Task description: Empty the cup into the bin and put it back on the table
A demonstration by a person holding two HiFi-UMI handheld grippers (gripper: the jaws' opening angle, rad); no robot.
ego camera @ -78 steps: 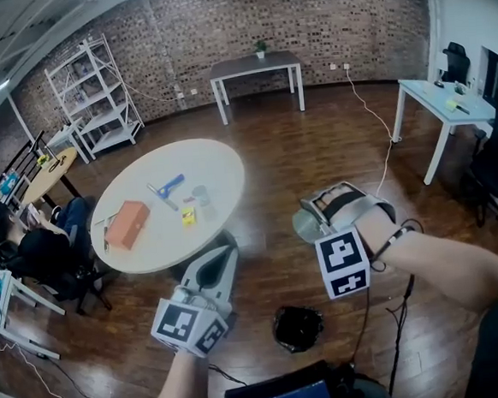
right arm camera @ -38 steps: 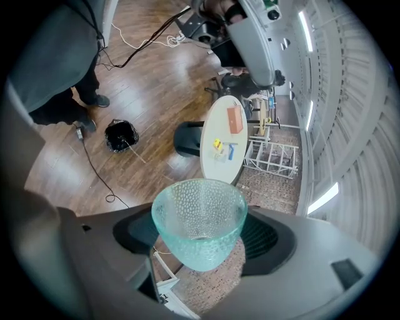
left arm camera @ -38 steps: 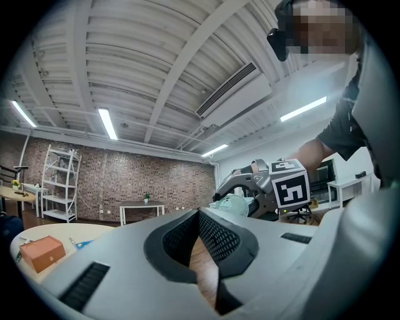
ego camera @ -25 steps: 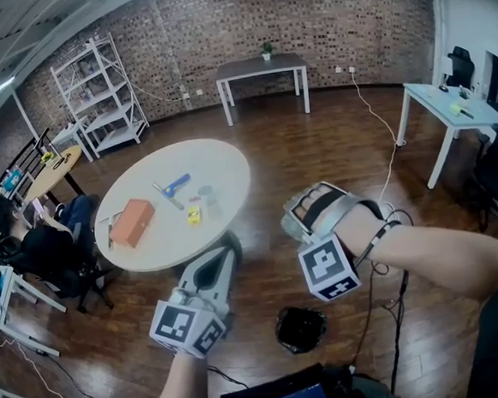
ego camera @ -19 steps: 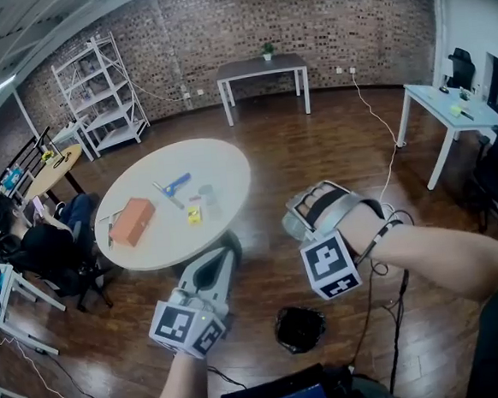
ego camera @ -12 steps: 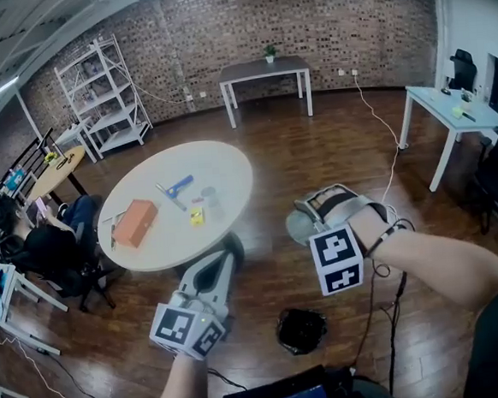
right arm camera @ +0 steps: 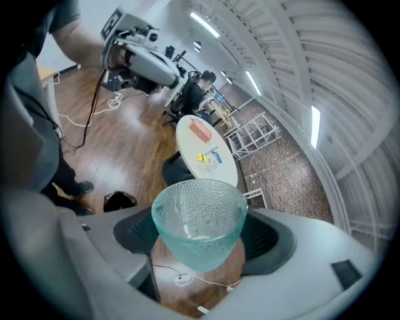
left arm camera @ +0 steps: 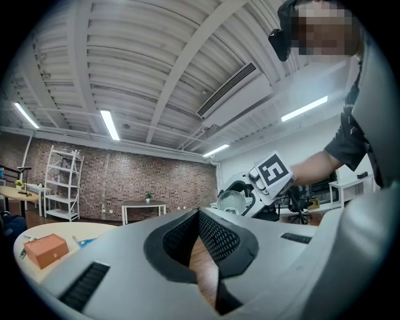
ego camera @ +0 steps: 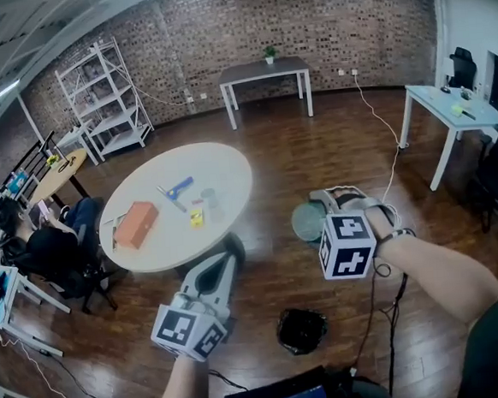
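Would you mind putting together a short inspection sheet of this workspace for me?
Surface: round white table, apart from both grippers.
Job's things: glass cup looks empty; black bin on the floor.
Clutter: orange box, blue tool, yellow item on the table.
Grippers: right gripper shut on the cup; left gripper shut, nothing between.
Cables: white cable across the floor.
Surroundings: brick wall, white shelving, grey table, seated person.

I view an open office-lab space: brick wall, steel shelving, round bench, white side bench, wooden floor.
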